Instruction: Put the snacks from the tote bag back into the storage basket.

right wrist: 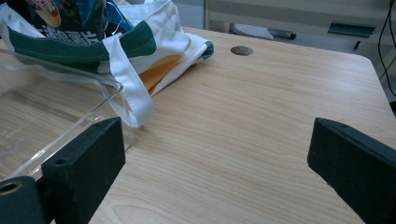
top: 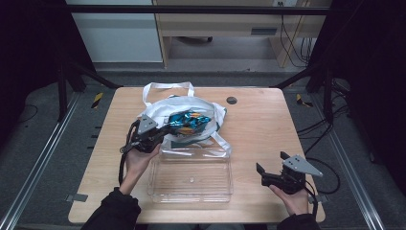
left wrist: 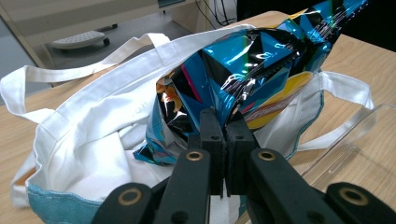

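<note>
A shiny blue snack bag lies on top of a white tote bag with teal trim at the table's middle. My left gripper is shut on the near edge of the snack bag. A clear plastic tray sits empty in front of the tote. My right gripper is open above bare table, to the right of the tray, with nothing between its jaws.
The tote's white straps trail toward the far edge and over the tray's corner. A round dark grommet sits in the wooden tabletop. A desk and cables stand beyond the table.
</note>
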{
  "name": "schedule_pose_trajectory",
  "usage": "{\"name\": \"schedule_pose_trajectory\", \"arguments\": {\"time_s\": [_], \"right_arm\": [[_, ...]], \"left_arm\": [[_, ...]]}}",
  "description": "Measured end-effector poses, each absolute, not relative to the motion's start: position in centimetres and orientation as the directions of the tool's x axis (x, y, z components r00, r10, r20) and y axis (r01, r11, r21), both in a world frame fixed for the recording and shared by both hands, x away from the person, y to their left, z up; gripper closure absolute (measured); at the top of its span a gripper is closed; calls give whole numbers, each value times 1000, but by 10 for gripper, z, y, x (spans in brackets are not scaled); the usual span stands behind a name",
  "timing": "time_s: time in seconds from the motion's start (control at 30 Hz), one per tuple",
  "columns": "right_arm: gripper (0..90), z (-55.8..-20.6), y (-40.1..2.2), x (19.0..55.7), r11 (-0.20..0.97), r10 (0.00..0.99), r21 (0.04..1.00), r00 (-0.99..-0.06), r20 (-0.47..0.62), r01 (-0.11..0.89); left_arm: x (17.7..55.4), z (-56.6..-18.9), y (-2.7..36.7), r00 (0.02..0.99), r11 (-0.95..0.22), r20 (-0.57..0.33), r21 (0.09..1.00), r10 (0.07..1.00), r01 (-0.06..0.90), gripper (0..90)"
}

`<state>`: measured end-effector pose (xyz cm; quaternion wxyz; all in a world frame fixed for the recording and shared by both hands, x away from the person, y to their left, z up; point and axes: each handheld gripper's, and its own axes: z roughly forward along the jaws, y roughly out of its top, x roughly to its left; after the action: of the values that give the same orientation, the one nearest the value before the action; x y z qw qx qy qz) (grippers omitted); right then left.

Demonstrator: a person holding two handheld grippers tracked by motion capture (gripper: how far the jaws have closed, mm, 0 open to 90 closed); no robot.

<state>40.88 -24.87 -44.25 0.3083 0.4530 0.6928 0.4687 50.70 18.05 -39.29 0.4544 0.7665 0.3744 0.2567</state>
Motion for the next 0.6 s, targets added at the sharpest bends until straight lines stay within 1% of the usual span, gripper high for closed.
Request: {"name": "schedule_pose_trajectory", "arguments": {"time_s": [0.07,0.13,0.17,0.27,0.6], "right_arm": [[44,-442,-249,409,149,917,929,-399,-1,340],[45,-442,-249,408,149,917,929,-399,-1,340],[45,-442,-249,408,149,917,929,-399,-1,340],[45,-442,-249,408,148,917,928,-398,0,341],[45,-442,-250,408,146,918,929,-397,1,341]], "left_arm": [[506,-392,181,587,-292,42,894,808,339,892],[504,-390,182,585,-251,4,905,811,342,897],[504,-390,182,585,-251,4,905,811,342,898],[502,-387,185,579,-205,-34,917,815,343,900],[493,-373,192,581,-157,-47,942,812,296,900]]}}
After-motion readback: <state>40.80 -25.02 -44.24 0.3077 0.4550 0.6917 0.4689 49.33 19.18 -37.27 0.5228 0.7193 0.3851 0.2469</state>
